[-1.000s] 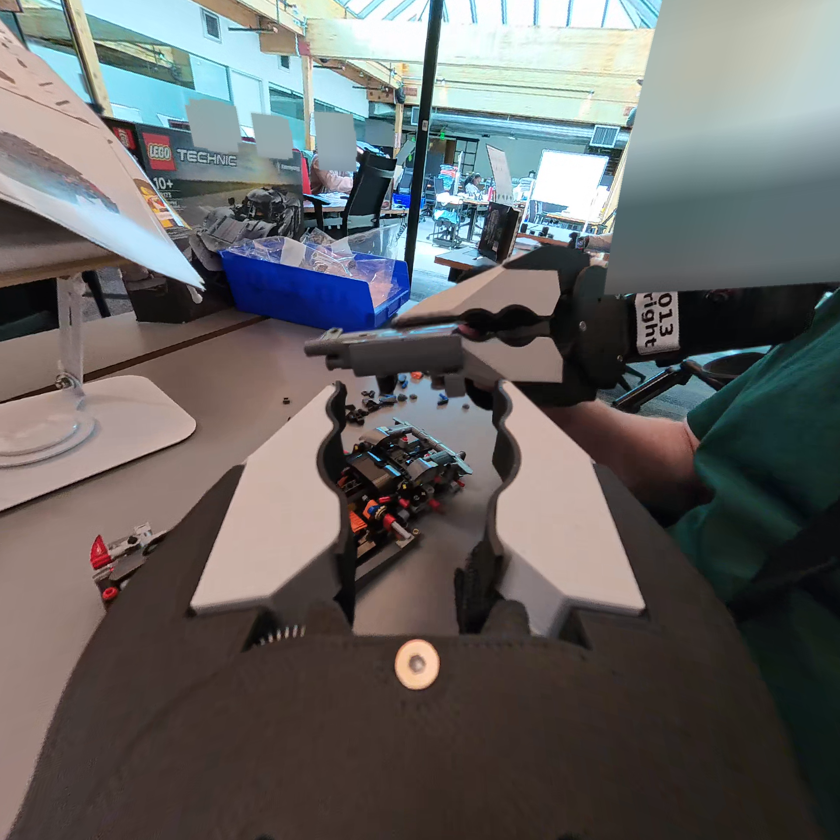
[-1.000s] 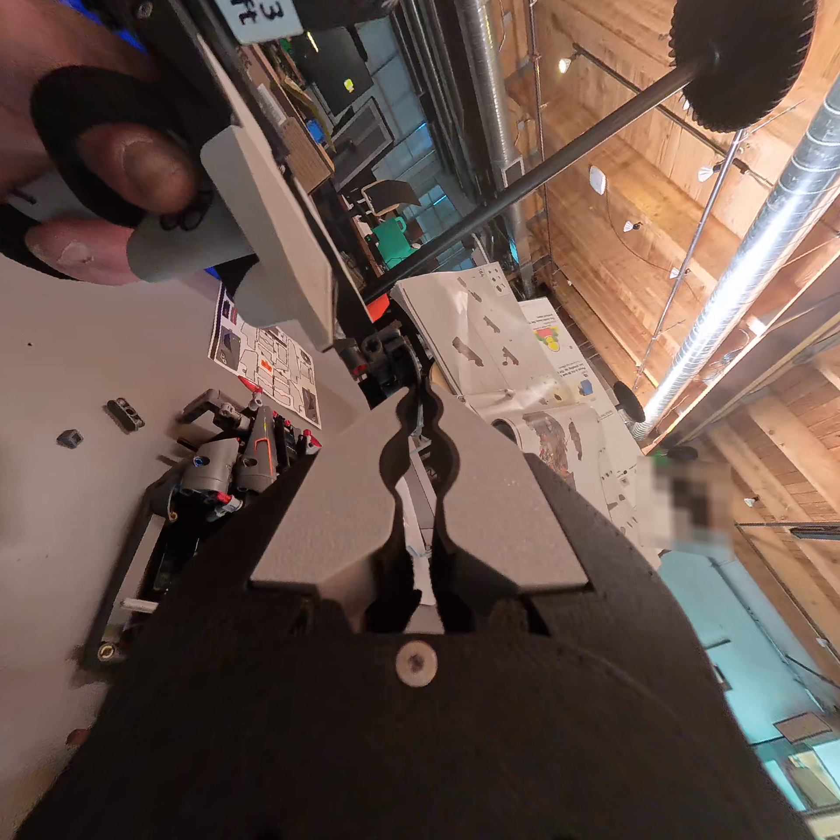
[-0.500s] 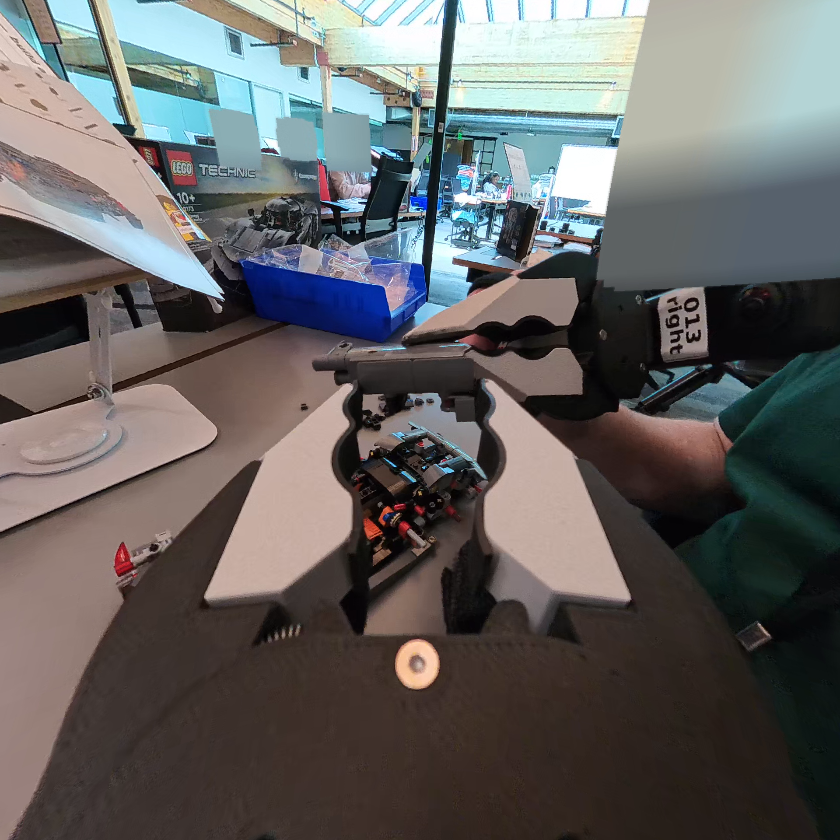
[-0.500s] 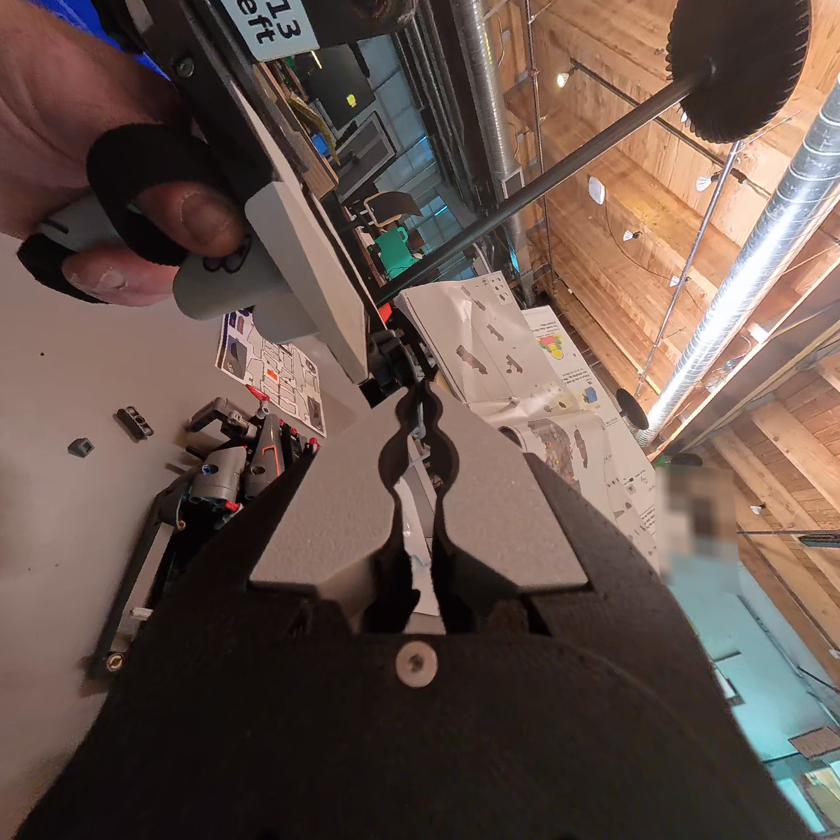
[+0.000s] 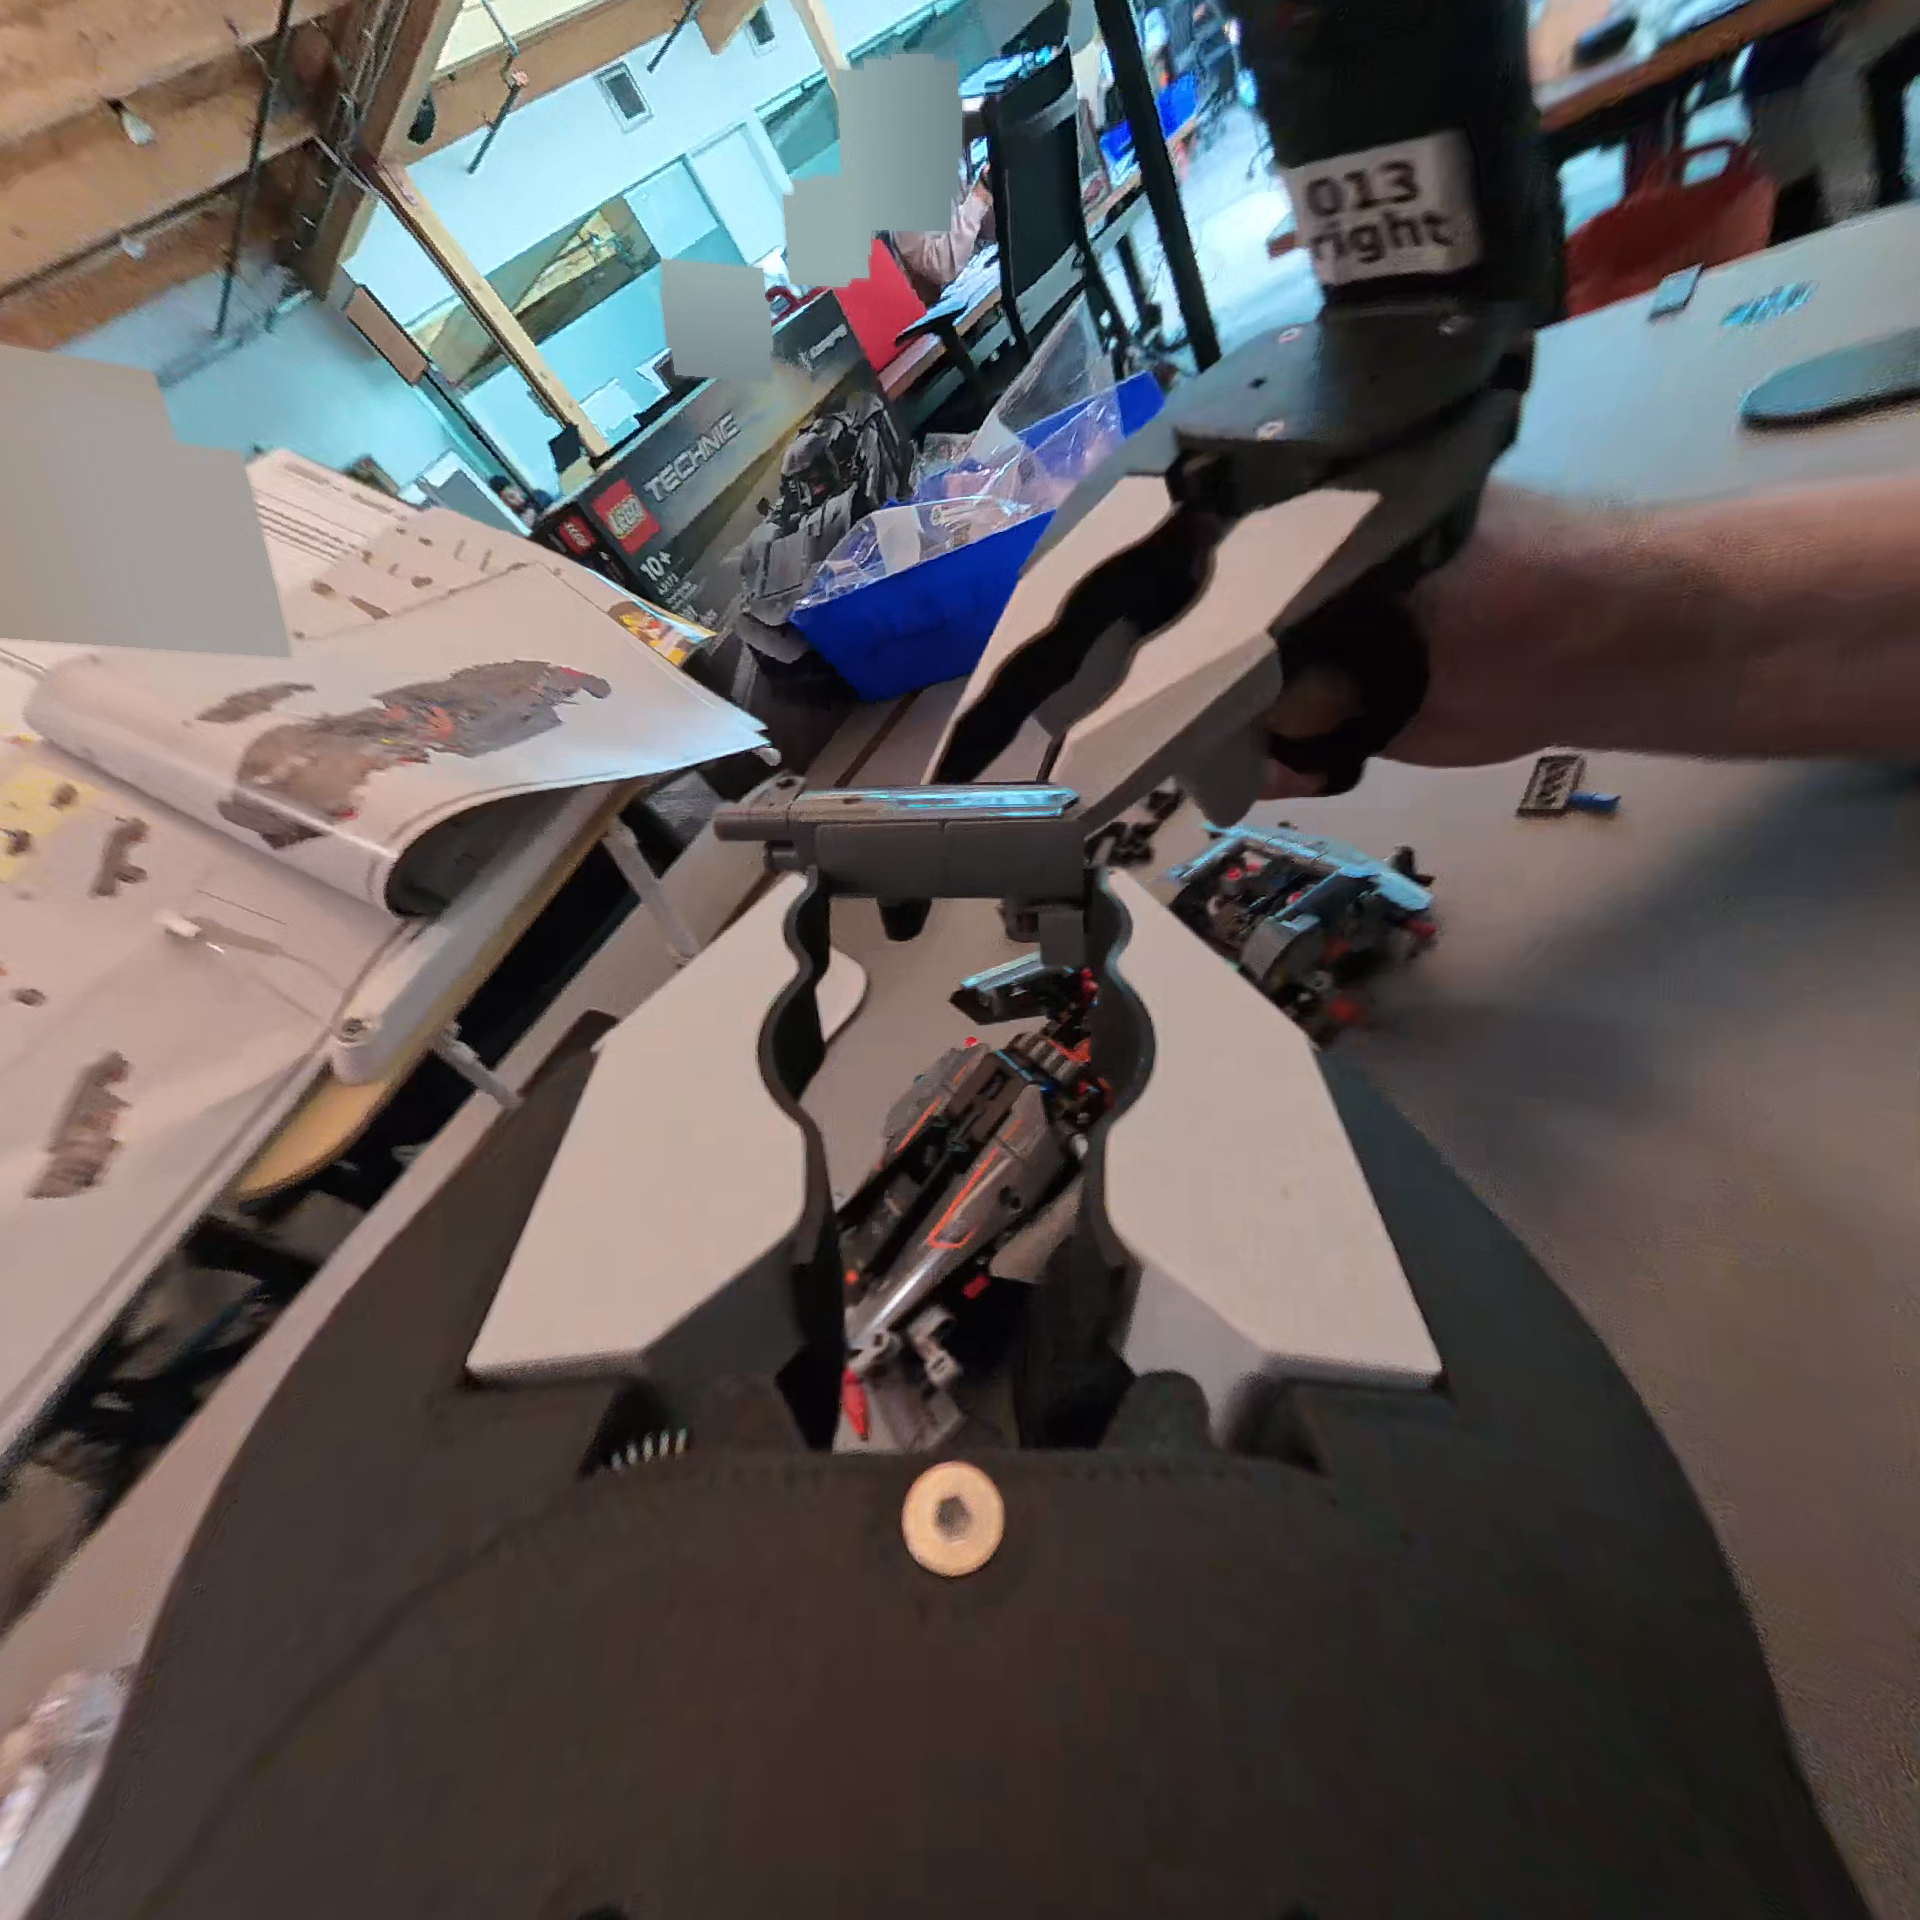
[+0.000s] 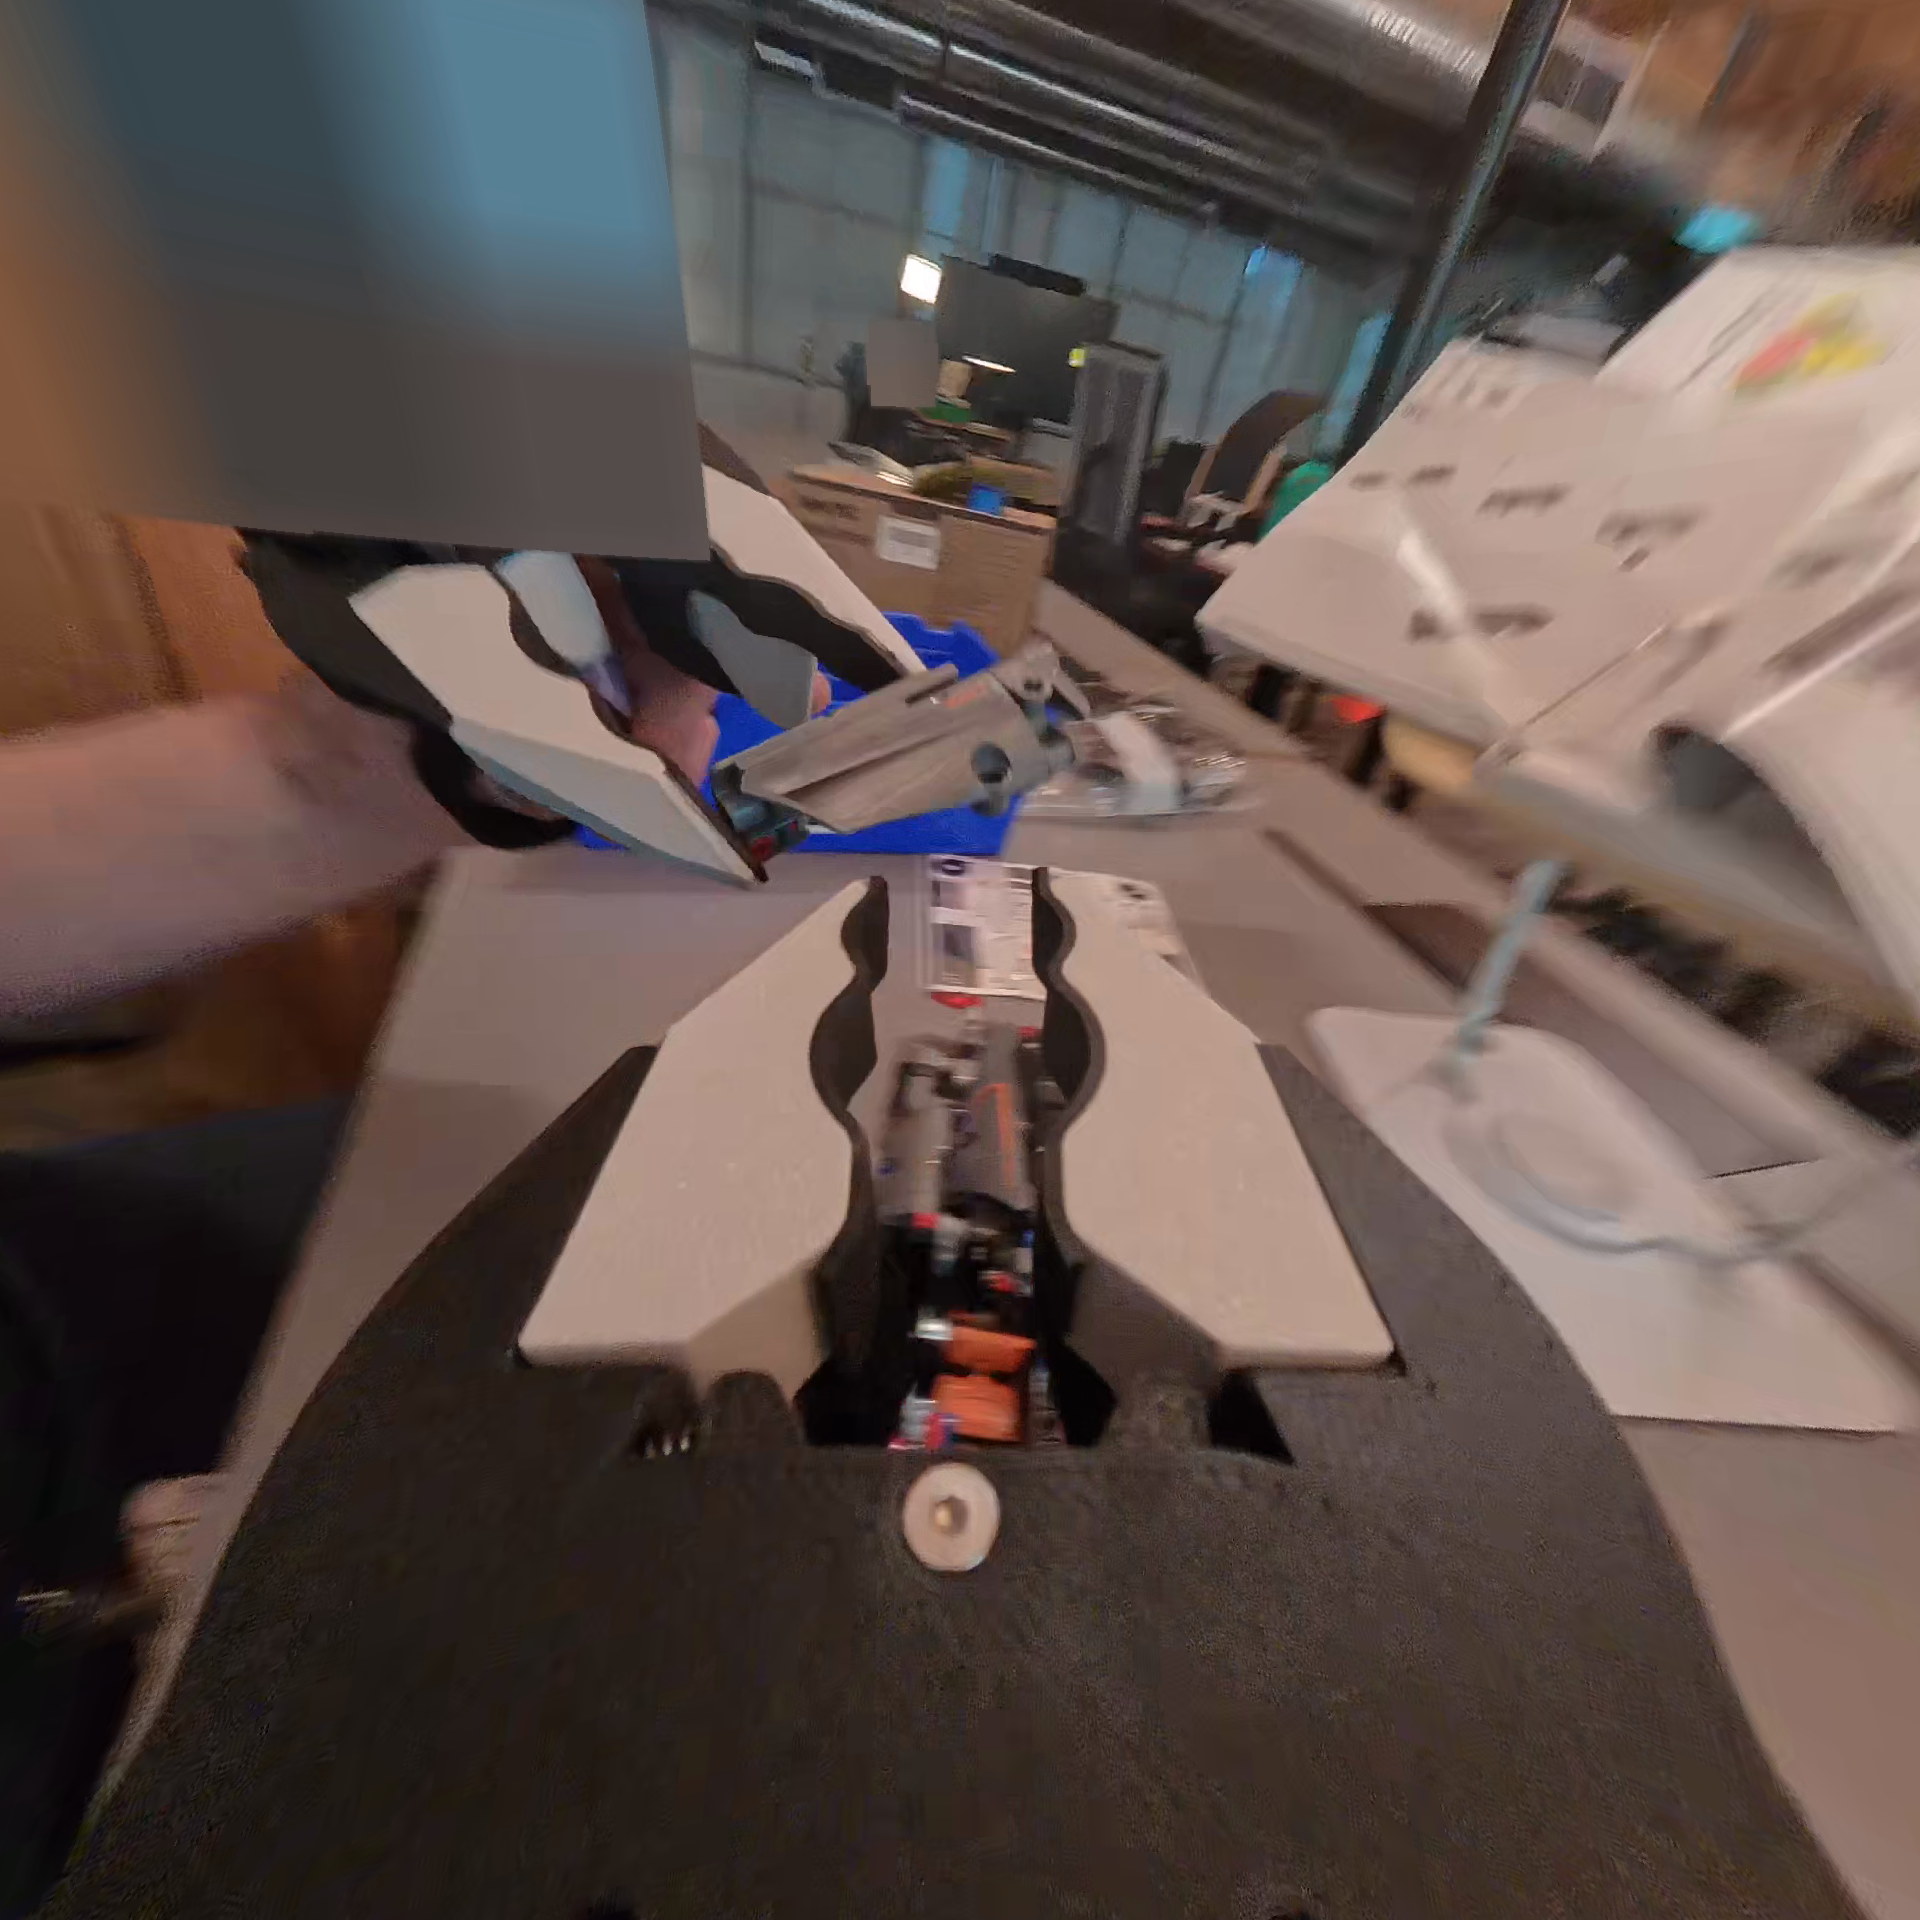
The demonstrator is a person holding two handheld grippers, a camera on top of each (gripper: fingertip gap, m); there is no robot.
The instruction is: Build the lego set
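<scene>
My left gripper [image 5: 951, 883] is shut on a long grey Lego panel [image 5: 914, 831] and holds it by its tips above the table. In the right wrist view the left gripper [image 6: 774, 790] is at upper left with the panel [image 6: 894, 748] sticking out to the right. My right gripper [image 6: 961, 894] is open and empty, above a partly built dark Lego model [image 6: 966, 1143]. In the left wrist view the right gripper [image 5: 1023, 769] hovers just behind the panel's right end. The model [image 5: 966, 1143] lies below my left fingers. A second sub-assembly [image 5: 1299, 914] lies to the right.
An open instruction booklet [image 5: 364, 748] rests on a white stand [image 6: 1558, 1143] at the left. A blue bin [image 5: 914, 613] with bags and the set's box [image 5: 665, 509] stand at the back. A sticker sheet [image 6: 982, 935] and small loose parts [image 5: 1548, 784] lie on the grey table. My two grippers' fingertips are within a few centimetres of each other.
The left gripper has closed on the grey panel. The right gripper has let go of it and opened. Both grippers have tilted down toward the model on the table.
</scene>
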